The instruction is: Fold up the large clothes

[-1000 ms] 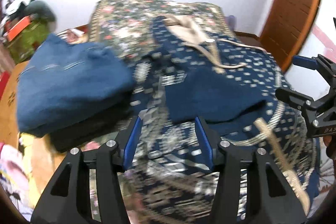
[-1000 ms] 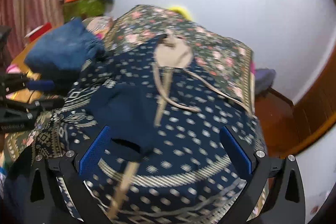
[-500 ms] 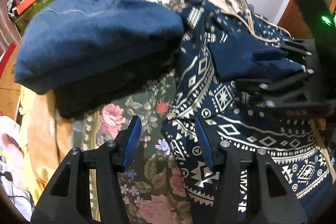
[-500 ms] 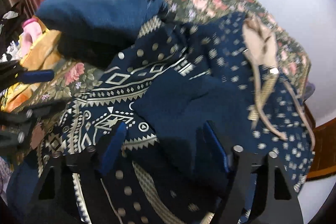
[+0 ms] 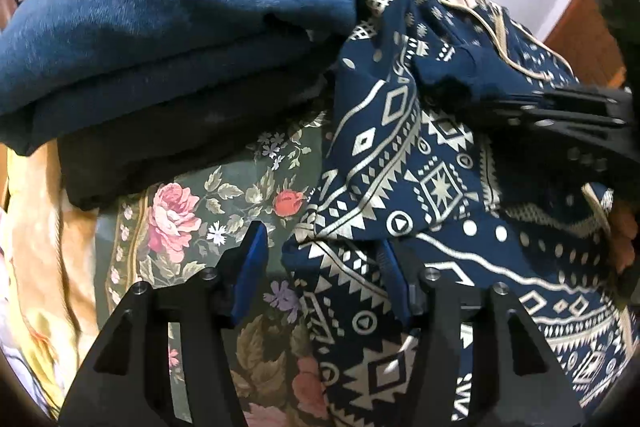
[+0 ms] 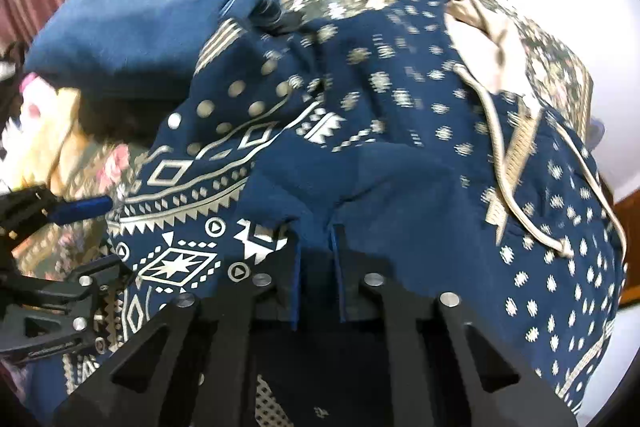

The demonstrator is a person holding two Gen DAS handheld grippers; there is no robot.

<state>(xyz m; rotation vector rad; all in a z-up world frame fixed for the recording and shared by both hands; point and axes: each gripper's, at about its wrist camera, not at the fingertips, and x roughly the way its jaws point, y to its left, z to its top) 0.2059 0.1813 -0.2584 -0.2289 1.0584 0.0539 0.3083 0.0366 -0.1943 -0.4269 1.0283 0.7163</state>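
The right gripper (image 6: 316,247) is seen with its blue pads drawn together on a fold of plain navy cloth, part of the patterned garment (image 6: 360,115), a large navy piece printed with cream geometric bands and dots. The pinched fold rises directly ahead of the fingertips, and the rest of the garment is spread beyond and to both sides of them. A beige drawstring (image 6: 496,147) is laid across the garment ahead and to the right of this gripper, and a beige lining is exposed at the far end.

The left gripper (image 5: 320,259) is held with its jaws apart, about half spread. Between them the near edge of the garment (image 5: 440,187) is framed: the right pad (image 5: 394,287) lies over the patterned cloth, while the left pad (image 5: 250,267) stands over the floral bedspread (image 5: 200,211). Whether the pads touch the fabric cannot be told. The garment extends ahead and to the right of this gripper, where the right gripper (image 5: 532,107) is seen from the side, closed on the navy fold.

Ahead and to the left of the left gripper, a folded blue garment (image 5: 160,27) is stacked on a folded black one (image 5: 168,151), both resting on the bedspread, with the patterned garment's far edge touching the stack.
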